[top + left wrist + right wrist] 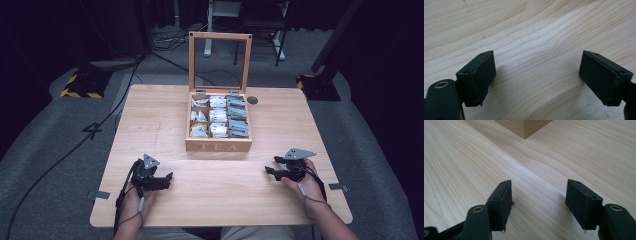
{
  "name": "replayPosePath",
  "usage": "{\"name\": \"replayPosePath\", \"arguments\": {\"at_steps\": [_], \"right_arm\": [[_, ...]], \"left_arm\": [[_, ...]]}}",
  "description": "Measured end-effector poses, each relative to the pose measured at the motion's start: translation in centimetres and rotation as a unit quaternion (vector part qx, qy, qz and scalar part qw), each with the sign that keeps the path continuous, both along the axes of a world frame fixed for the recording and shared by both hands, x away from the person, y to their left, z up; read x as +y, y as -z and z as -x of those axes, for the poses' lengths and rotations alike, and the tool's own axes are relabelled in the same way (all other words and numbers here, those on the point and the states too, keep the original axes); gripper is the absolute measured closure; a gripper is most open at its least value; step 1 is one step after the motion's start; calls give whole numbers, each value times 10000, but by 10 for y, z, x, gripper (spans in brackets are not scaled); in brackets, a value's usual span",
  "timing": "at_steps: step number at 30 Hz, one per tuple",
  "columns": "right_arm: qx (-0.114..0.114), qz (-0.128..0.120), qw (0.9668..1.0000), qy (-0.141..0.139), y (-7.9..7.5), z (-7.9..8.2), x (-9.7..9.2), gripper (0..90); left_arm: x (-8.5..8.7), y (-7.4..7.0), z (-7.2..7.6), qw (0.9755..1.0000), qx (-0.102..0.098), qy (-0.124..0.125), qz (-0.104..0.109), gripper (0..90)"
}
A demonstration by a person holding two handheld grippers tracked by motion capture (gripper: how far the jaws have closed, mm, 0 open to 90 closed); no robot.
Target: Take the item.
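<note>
both black two-jaw grippers, left point(161, 181) and right point(276, 166), rested low on the pale wooden table point(150, 125) with jaws apart and empty, probably parked, flanking the open wooden tea box point(218, 145) of sachets between and beyond them.

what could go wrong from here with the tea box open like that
The glass lid stands upright over the tea box; a tool reaching in from the front might knock it shut. The packets sit tightly packed in their compartments, so open jaws could catch two at once. Both the left tool and right tool rest apart from the box.
</note>
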State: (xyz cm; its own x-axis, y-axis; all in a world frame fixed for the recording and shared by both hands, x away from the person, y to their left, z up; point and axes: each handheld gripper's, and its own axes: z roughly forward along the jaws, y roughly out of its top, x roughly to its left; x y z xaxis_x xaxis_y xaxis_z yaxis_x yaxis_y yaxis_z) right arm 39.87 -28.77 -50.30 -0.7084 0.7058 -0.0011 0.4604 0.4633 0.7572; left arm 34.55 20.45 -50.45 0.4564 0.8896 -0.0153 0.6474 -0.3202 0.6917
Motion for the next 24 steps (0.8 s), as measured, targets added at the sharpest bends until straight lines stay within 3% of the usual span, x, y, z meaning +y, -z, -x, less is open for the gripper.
{"name": "replayPosePath", "arguments": {"at_steps": [6,12,17,21,24], "right_arm": [[25,-46,10000,15,0,0,-1,430],[221,-95,9997,-21,-7,-1,0,482],[204,-287,9991,-236,-26,-2,5,496],[332,-449,9975,-423,-41,-5,9,493],[424,-252,9972,-559,-51,-9,13,486]], "left_arm": [[0,0,-1,10000,19,-6,19,143],[0,0,-1,10000,14,-10,19,143],[0,0,-1,10000,14,-11,19,143],[0,0,-1,10000,14,-10,18,144],[0,0,-1,10000,14,-11,20,143]]}}
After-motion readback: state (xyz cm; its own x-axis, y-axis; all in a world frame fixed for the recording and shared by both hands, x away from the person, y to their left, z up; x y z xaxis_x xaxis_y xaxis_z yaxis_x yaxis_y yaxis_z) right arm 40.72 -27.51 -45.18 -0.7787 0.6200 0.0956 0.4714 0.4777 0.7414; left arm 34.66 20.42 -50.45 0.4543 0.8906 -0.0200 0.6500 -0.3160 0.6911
